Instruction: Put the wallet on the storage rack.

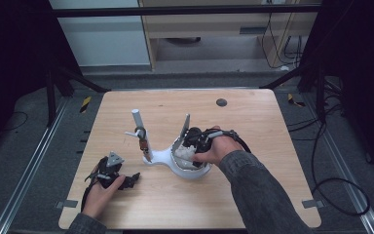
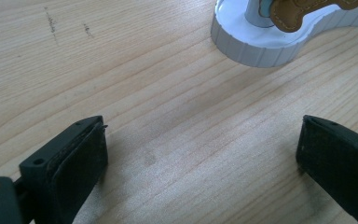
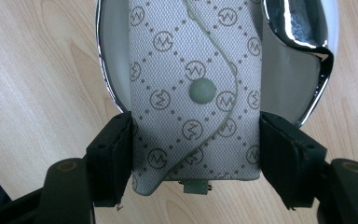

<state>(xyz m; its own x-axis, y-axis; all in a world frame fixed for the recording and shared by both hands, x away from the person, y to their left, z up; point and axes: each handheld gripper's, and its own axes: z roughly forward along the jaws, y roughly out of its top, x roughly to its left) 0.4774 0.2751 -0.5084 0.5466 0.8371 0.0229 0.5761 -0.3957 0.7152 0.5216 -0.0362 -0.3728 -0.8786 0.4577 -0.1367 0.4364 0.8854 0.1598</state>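
My right gripper [image 3: 196, 156] is shut on a grey fabric key pouch [image 3: 193, 88] with a printed monogram pattern and a round snap. The pads press on the pouch's two long sides. The pouch lies over a white dish with a chrome rim [image 3: 103, 70]. From above, the right gripper [image 1: 189, 145] sits at the dish [image 1: 195, 171] of a white stand [image 1: 161, 157], whose upright post [image 1: 137, 119] carries a hanging brown leather tag [image 1: 142, 142]. My left gripper [image 1: 132, 179] rests low on the table's near left. Its jaws are open [image 2: 200, 149] over bare wood, pointing toward the stand's ribbed base [image 2: 256, 46] and the tag [image 2: 303, 11].
The wooden table [image 1: 253, 126] has a small dark round spot [image 1: 221, 102] near its far edge. Black frame legs and cables stand on the floor around the table. A shelf unit is behind it.
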